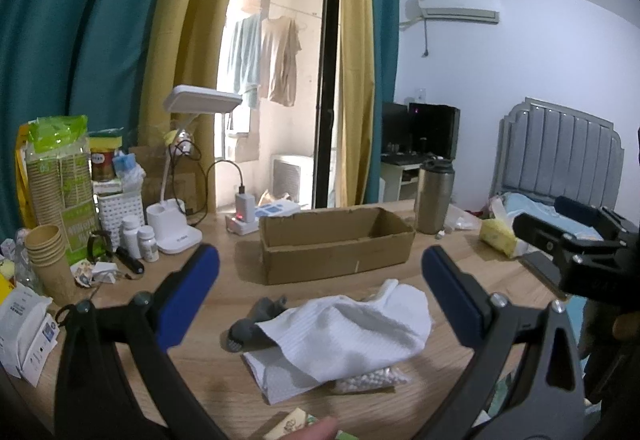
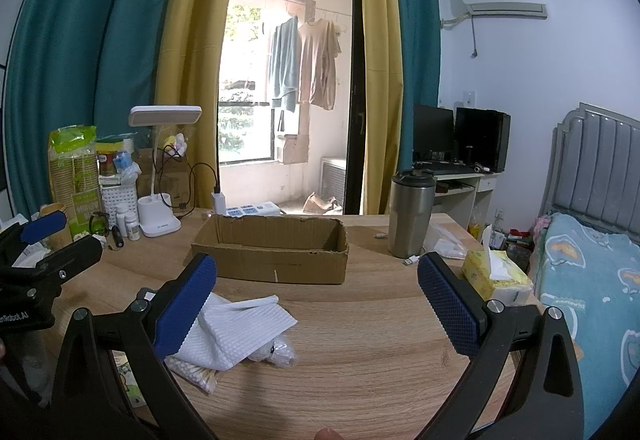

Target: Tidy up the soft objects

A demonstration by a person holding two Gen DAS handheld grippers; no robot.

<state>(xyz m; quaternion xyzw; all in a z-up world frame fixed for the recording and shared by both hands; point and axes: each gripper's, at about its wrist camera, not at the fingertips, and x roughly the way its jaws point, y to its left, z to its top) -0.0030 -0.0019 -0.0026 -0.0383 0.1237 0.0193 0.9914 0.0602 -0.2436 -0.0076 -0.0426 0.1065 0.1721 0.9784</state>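
Observation:
A crumpled white cloth [image 1: 352,336] lies on the wooden table between my left gripper's [image 1: 320,296] open blue pads, with nothing held. A grey soft item [image 1: 256,320] pokes out at the cloth's left, and a bag of cotton balls [image 1: 372,380] lies under its near edge. Behind stands an open cardboard box [image 1: 336,244], which looks empty. In the right wrist view the white cloth [image 2: 236,328] lies by the left pad of my open right gripper [image 2: 318,304], over the bag of cotton balls [image 2: 280,352] and a bag of cotton swabs [image 2: 196,376]. The cardboard box [image 2: 272,248] is straight ahead.
A steel tumbler [image 2: 410,215] and a yellow tissue pack [image 2: 496,276] stand right of the box. A desk lamp [image 1: 176,232], pill bottles, paper cups [image 1: 48,260] and packets crowd the table's left side. A bed [image 2: 592,280] lies past the right edge.

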